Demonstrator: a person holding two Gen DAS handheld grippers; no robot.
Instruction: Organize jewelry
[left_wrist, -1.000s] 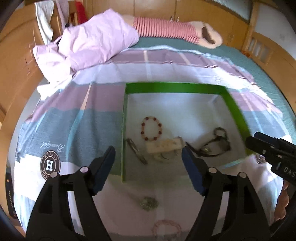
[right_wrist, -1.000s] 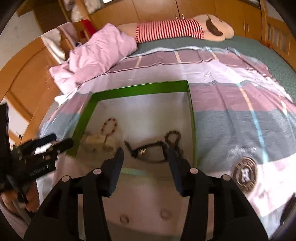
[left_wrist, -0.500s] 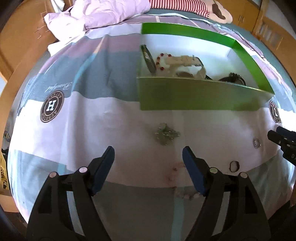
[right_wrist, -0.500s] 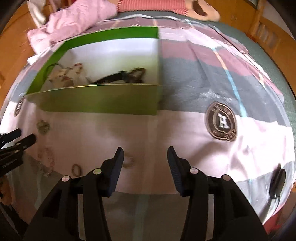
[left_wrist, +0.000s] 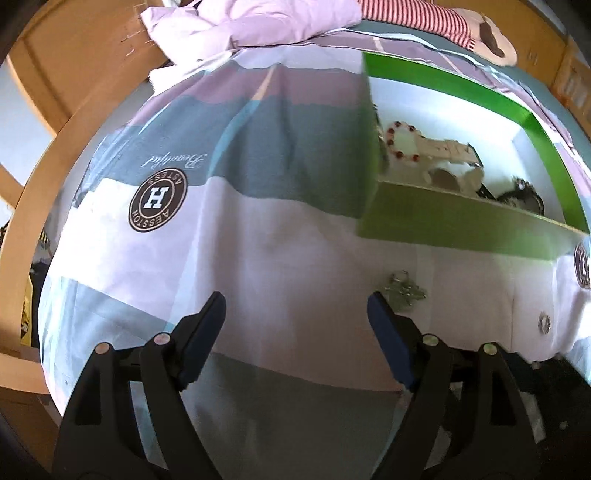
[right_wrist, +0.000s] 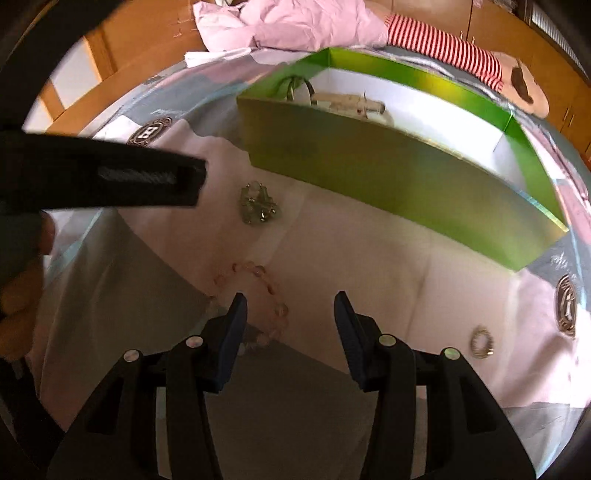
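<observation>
In the right wrist view the left gripper (right_wrist: 110, 181) crosses the upper left, its jaws just widened and spread on nothing, above the greenish metal trinket (right_wrist: 258, 202) left of centre on the bed sheet (right_wrist: 388, 258). At lower centre the right gripper (right_wrist: 290, 314) holds its jaws half spread and empty, the pale pink bead bracelet (right_wrist: 255, 291) lying touching its left pad; it looks light, limp and slippery, best pinched across one strand. Upper right stands the green box (right_wrist: 369, 166), and at lower right a small ring (right_wrist: 481, 341).

Both wrist cams steeply down, close over bedspread (left_wrist: 258, 258); shared: green box (right_wrist: 388, 173).
</observation>
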